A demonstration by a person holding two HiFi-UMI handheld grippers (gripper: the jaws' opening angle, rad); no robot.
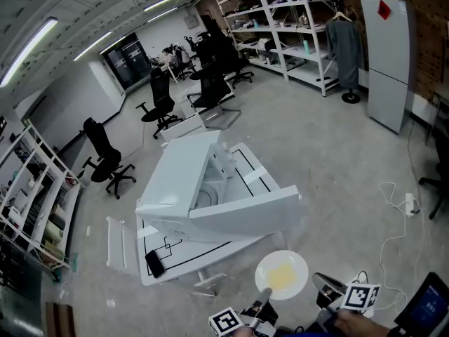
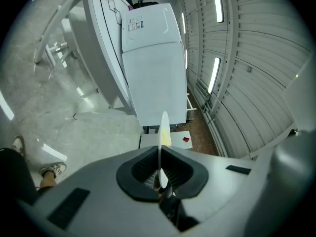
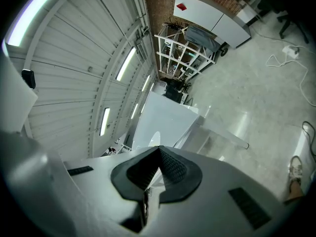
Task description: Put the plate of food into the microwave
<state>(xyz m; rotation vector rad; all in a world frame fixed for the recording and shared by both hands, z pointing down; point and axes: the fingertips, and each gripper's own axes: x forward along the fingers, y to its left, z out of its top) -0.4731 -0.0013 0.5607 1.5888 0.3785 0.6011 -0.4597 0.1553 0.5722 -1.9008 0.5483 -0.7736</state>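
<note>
In the head view, the left gripper [image 1: 262, 306] grips the near rim of one plate [image 1: 281, 274] of yellow food, held just short of one open microwave [image 1: 200, 188]. The right gripper [image 1: 324, 286] is beside it. In the left gripper view, the jaws are clamped on the plate's edge. In the right gripper view, the jaws are pressed together with nothing between them.

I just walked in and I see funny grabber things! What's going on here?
A person holds a gripper in each hand. The left gripper is shut on the edge of a plate with yellow food on it. The right gripper is shut and empty. The plate is up in the air, in front of the microwave, which sits on a table, and its door looks open. The plate is not inside yet.
</note>
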